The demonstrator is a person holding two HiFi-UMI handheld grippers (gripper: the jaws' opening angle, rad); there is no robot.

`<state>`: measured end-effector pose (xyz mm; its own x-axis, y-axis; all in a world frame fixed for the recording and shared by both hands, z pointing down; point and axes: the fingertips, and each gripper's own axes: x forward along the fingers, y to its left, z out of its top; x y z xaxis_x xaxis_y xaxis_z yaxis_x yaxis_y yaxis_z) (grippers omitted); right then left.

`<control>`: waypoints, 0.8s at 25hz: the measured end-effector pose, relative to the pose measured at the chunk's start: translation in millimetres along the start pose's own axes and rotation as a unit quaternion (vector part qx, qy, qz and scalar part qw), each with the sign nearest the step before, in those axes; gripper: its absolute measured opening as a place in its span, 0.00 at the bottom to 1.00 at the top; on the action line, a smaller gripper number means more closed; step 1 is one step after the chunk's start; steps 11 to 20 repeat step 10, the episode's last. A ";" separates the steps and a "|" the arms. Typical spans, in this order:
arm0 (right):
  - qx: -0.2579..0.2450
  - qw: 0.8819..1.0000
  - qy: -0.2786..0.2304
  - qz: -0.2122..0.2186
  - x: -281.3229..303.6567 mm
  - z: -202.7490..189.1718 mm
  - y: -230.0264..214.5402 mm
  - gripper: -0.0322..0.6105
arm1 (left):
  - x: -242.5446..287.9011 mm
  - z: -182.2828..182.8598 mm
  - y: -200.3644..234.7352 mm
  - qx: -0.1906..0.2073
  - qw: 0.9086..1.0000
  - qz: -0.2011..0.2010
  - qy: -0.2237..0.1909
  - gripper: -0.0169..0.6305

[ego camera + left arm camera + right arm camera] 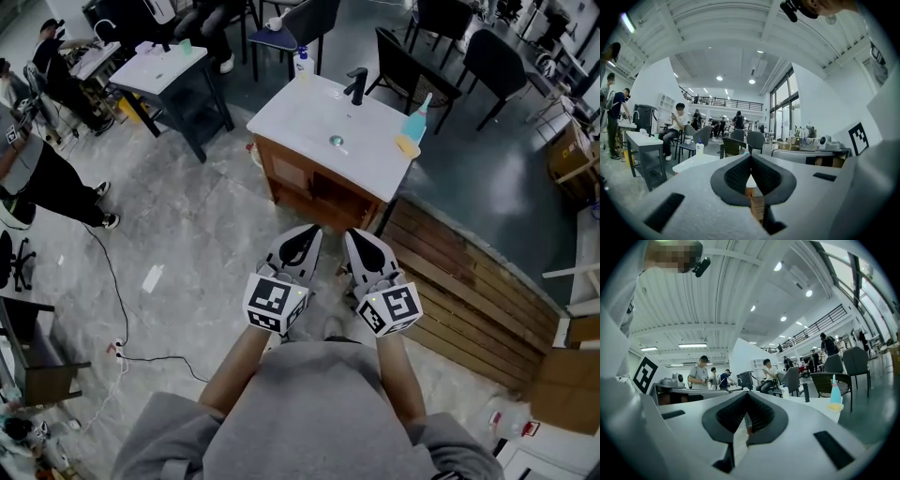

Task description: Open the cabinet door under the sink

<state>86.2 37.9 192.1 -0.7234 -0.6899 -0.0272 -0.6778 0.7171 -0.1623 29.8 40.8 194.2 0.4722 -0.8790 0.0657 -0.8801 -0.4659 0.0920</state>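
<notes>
The sink vanity has a white top (309, 117) over a brown wooden cabinet (314, 192), and it stands on the floor ahead of me in the head view. Its cabinet front faces me; I cannot tell how the door stands. My left gripper (312, 231) and right gripper (353, 234) are held side by side, short of the cabinet front and apart from it. Both are shut with nothing between the jaws. In the left gripper view the left gripper (751, 159) points at the vanity's white top (693, 162). In the right gripper view the right gripper (747, 399) does too.
A black faucet (356, 84), a white pump bottle (301, 64) and a blue bottle (421, 114) sit on the vanity top. A wooden slatted platform (469, 281) lies to the right. A grey table (173, 70), chairs and a person (42, 183) are to the left. A cable (117, 291) runs across the floor.
</notes>
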 end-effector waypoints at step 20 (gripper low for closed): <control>-0.012 1.000 0.002 0.007 7.8 2.0 1.7 0.06 | 2.6 -0.5 5.1 -0.002 1.000 0.000 0.002 0.04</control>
